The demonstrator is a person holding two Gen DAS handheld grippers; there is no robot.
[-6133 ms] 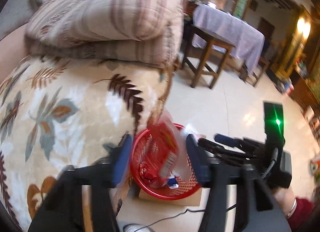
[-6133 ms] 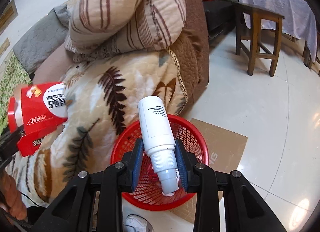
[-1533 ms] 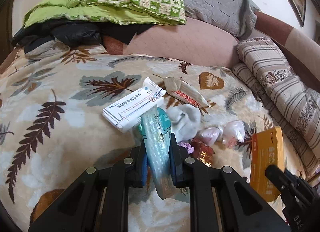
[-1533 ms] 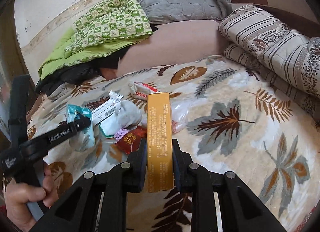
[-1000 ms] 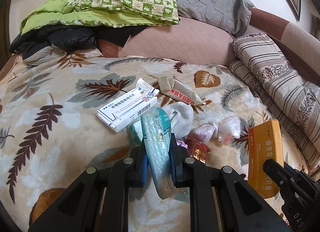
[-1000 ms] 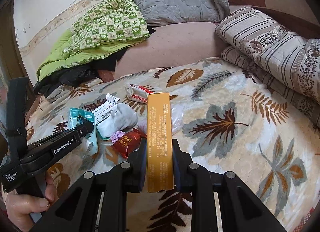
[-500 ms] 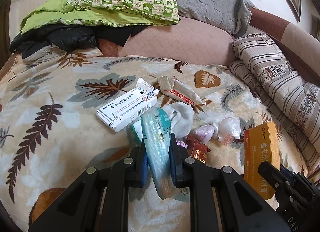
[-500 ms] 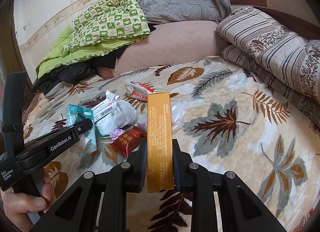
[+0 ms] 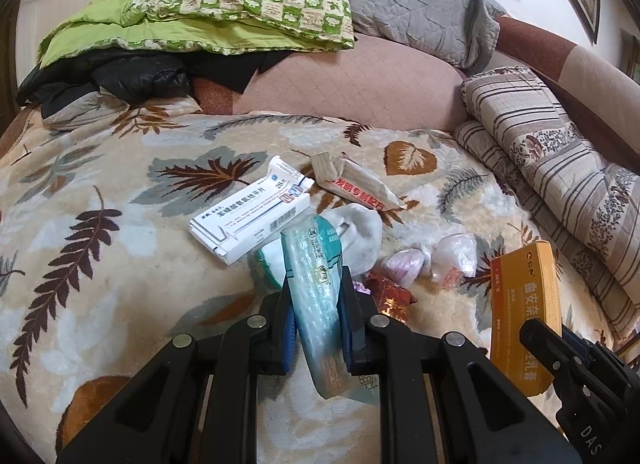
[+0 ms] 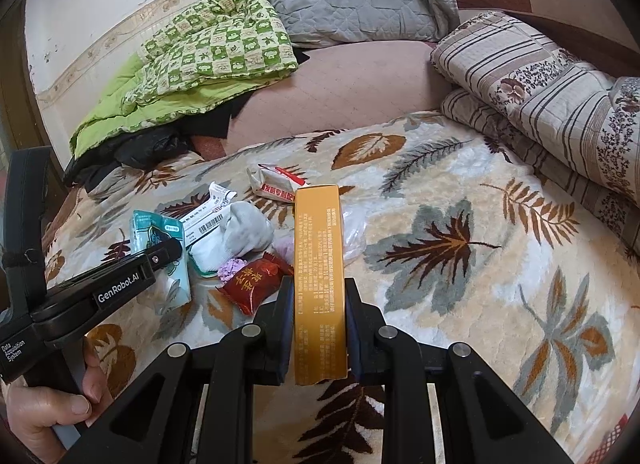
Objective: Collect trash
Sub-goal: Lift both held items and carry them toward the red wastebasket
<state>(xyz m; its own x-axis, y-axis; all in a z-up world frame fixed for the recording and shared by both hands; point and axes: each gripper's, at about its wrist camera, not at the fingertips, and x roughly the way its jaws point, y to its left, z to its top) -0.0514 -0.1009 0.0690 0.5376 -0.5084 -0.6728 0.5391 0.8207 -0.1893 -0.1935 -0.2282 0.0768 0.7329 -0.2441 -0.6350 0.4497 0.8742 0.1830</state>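
Left wrist view: the left gripper [image 9: 316, 300] is seen clamped on a teal packet [image 9: 316, 284], which stands upright between the pads above the leaf-patterned blanket [image 9: 100, 264]. At the right edge of that view an orange box [image 9: 524, 304] is shown, carried by the other tool. In the right wrist view the right gripper [image 10: 318, 316] is clamped on the narrow sides of that orange box [image 10: 319, 264], held on edge over the blanket.

More litter is left on the blanket, clustered near the middle: a white carton [image 9: 250, 210], a beige sachet [image 9: 356, 186] just beyond it, a crumpled tissue [image 9: 360, 232], two small plastic wraps [image 9: 432, 258] and a red wrapper [image 9: 390, 298] just beside the left gripper's right finger. A hand [image 10: 44, 404] is seen gripping the left tool's handle.

The step in hand is judged to be the carry: both pieces have been picked up and neither has been binned. No bin is shown in either view, so its place cannot be told. The next move would call for both tools to be swung to wherever the bin stands, with both grips kept firm, since the soft packet could slip; the jaws should be parted only once each piece is over the bin. The cluster would then be returned to.
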